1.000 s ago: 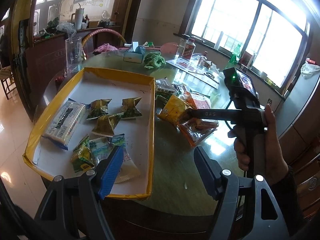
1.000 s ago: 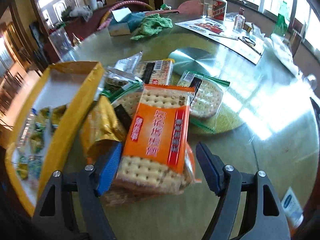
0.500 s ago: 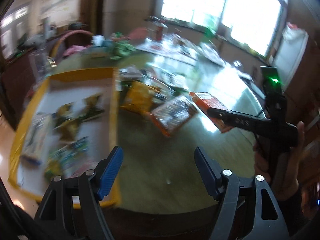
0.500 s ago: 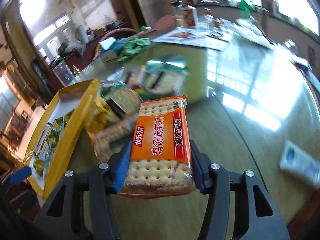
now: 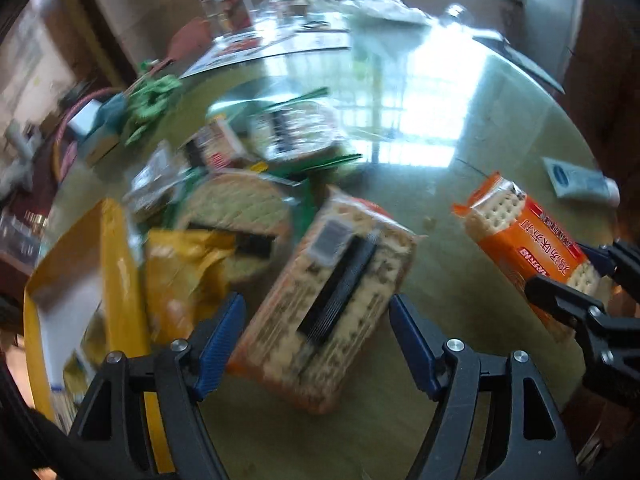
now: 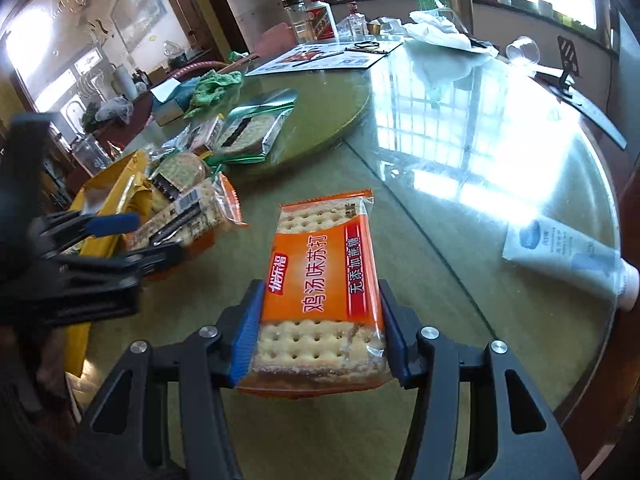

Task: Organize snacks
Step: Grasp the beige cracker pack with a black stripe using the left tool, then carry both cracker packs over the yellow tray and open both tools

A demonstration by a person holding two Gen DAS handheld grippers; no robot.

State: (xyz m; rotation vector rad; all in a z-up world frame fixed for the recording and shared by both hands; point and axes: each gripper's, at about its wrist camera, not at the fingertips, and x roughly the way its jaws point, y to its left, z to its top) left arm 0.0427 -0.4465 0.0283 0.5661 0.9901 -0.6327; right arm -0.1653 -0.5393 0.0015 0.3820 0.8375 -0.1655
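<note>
The right claw (image 6: 316, 344) clamps an orange soda-cracker pack (image 6: 324, 288); the left claw (image 5: 316, 344) stands wide over another cracker pack (image 5: 328, 312) on the surface (image 5: 460, 216).

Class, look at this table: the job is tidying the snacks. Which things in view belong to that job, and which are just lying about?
Belong to the job:
- orange cracker pack, clamped in the right tool
- second cracker pack, between the open left tool fingers
- yellow tray
- yellow snack bag
- round cracker pack

Just lying about:
- white tube
- green cloth
- bottles
- tissue box
</note>
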